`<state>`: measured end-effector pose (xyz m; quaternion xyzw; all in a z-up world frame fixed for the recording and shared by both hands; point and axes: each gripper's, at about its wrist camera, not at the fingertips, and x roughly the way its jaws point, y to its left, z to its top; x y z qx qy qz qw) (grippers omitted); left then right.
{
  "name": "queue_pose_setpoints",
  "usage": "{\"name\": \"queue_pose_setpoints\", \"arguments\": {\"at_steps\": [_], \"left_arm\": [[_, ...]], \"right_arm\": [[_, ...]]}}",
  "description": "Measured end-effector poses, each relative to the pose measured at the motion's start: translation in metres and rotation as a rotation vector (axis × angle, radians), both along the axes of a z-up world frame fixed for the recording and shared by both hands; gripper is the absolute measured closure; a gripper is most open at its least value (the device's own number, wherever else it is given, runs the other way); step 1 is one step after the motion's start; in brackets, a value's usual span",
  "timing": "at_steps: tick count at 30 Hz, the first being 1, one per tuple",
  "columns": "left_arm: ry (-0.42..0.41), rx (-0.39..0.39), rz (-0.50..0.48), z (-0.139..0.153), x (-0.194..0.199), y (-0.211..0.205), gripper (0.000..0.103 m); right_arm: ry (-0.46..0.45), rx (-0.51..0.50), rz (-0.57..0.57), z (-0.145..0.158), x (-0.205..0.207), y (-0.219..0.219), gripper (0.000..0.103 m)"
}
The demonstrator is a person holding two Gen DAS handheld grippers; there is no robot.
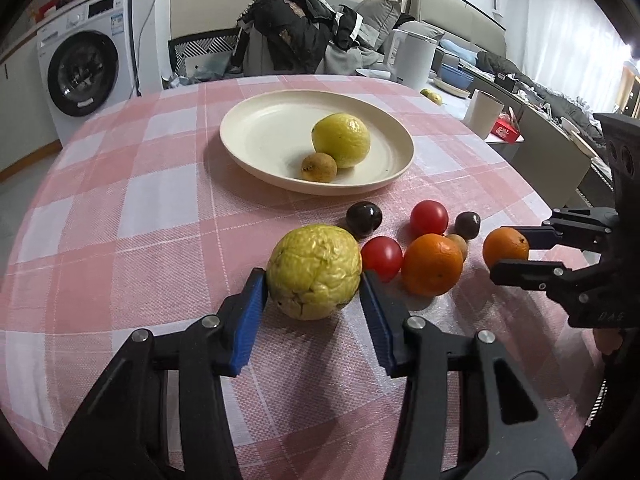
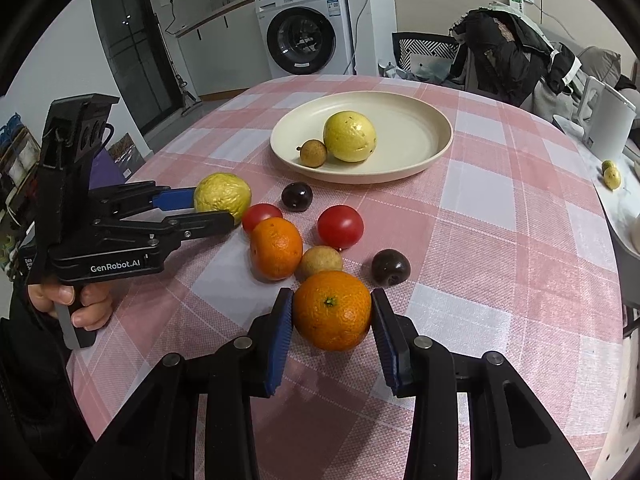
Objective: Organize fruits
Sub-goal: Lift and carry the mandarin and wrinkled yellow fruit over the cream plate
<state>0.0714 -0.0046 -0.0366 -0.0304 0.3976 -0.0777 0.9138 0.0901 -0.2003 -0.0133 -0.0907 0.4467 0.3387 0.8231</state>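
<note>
"GenRobot.AI" is showing in white on the black body of the left gripper; small lettering on its side is too blurred to read. A hand is gripping its handle. The left gripper is pinching a wrinkled yellow-green round fruit, blue pads touching both its sides, fruit sitting right at the fingertips on the pink-and-white checked tablecloth. The right gripper is clamping a small orange mandarin between its blue pads, stem end facing up. Just beyond the right jaws are lying a tan round fruit, a second mandarin, two red tomatoes and two dark plums. Further ahead, a cream round plate is holding a yellow fruit and a small brown fruit, touching.
</note>
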Motion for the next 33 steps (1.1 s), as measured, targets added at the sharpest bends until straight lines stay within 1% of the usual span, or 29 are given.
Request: {"name": "queue_pose_setpoints", "arguments": {"at_steps": [3, 8, 17, 22, 29, 33], "left_arm": [[-0.022, 0.022, 0.009, 0.004, -0.003, -0.001, 0.058], [-0.041, 0.032, 0.031, 0.010, -0.007, 0.002, 0.058], [-0.089, 0.027, 0.050, 0.026, -0.013, 0.009, 0.058], [-0.113, 0.020, 0.056, 0.035, -0.014, 0.014, 0.058], [-0.129, 0.012, 0.066, 0.043, -0.006, 0.017, 0.058], [-0.134, 0.010, 0.061, 0.045, 0.000, 0.014, 0.058]], "right_arm": [[-0.005, 0.006, -0.007, 0.001, 0.001, -0.002, 0.064], [-0.017, 0.026, -0.026, 0.004, 0.002, -0.004, 0.064], [-0.067, 0.086, -0.052, 0.016, 0.001, -0.007, 0.064], [-0.084, 0.120, -0.093, 0.019, 0.006, -0.010, 0.064], [-0.101, 0.168, -0.150, 0.028, 0.016, -0.015, 0.064], [-0.113, 0.179, -0.173, 0.035, 0.024, -0.015, 0.064]]}}
